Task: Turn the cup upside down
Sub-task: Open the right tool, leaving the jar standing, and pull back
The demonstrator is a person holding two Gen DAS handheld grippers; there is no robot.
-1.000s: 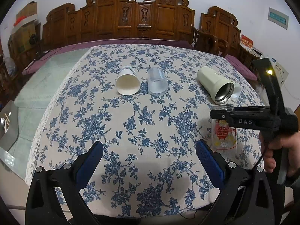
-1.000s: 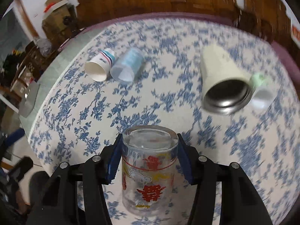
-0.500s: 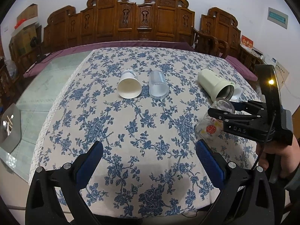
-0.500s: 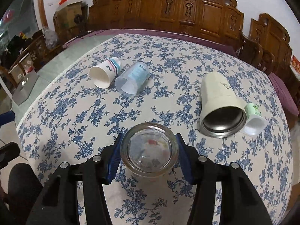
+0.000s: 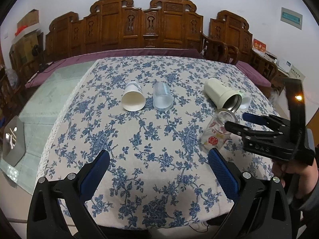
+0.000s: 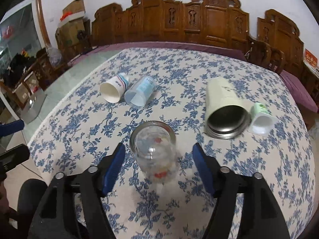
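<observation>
A clear glass cup (image 6: 154, 149) with red print stands tilted on the flowered tablecloth, thick base up and away from me; it also shows in the left wrist view (image 5: 217, 132). My right gripper (image 6: 159, 163) is open, its blue pads apart on either side of the glass and not touching it. In the left wrist view the right gripper (image 5: 237, 121) sits just right of the glass. My left gripper (image 5: 158, 167) is open and empty above the near table edge.
A white paper cup (image 5: 133, 99), a clear plastic cup (image 5: 162, 97), a cream steel-lined tumbler (image 5: 222, 96) and a small white cup (image 6: 261, 118) lie on their sides farther back. Carved wooden chairs ring the table. The cloth's left edge (image 5: 59, 117) borders bare glass.
My right gripper tipped the glass over from upright while shut on it, then opened and let go. The left gripper stayed open and rose slightly.
</observation>
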